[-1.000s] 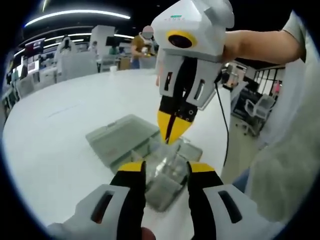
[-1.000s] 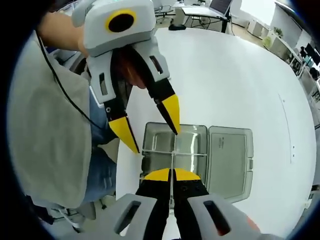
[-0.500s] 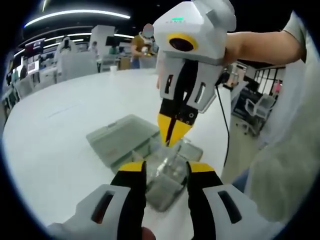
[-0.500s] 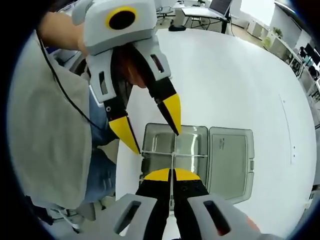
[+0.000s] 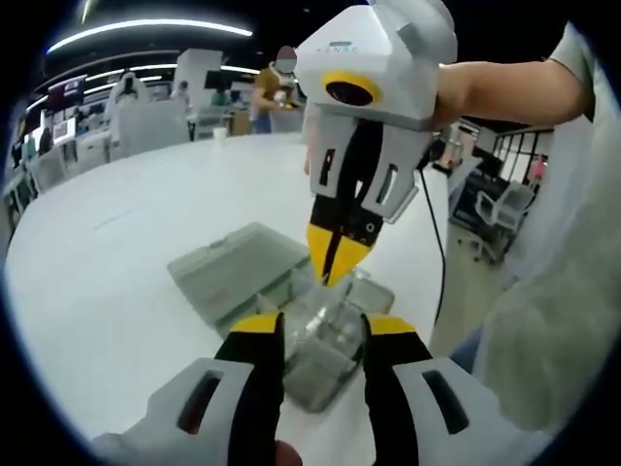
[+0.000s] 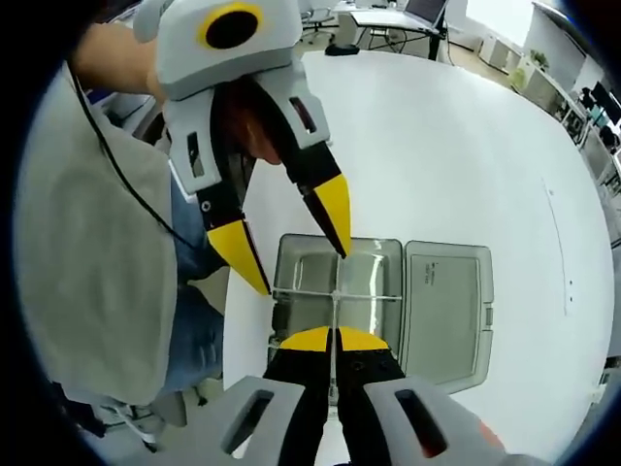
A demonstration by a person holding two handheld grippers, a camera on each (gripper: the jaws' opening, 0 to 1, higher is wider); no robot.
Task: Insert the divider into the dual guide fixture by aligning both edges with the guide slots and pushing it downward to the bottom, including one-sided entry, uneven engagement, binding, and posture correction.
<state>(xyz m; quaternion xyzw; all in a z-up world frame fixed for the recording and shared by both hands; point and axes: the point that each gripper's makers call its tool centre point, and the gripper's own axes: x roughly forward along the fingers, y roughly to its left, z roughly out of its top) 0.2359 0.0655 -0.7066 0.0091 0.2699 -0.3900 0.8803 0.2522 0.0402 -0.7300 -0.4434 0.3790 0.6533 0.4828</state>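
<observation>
Between right claw point(image 6: 332, 342) tips: divider point(image 6: 335, 303), upright

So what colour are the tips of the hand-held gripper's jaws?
Yellow, over black, on the left hand-held gripper; clearest in the right gripper view.

A broad white worktop point(image 6: 466, 136) carries a clear plastic box point(image 6: 335, 291) near its edge, the box's hinged lid point(image 6: 446, 301) lying open flat on the surface beside it
</observation>
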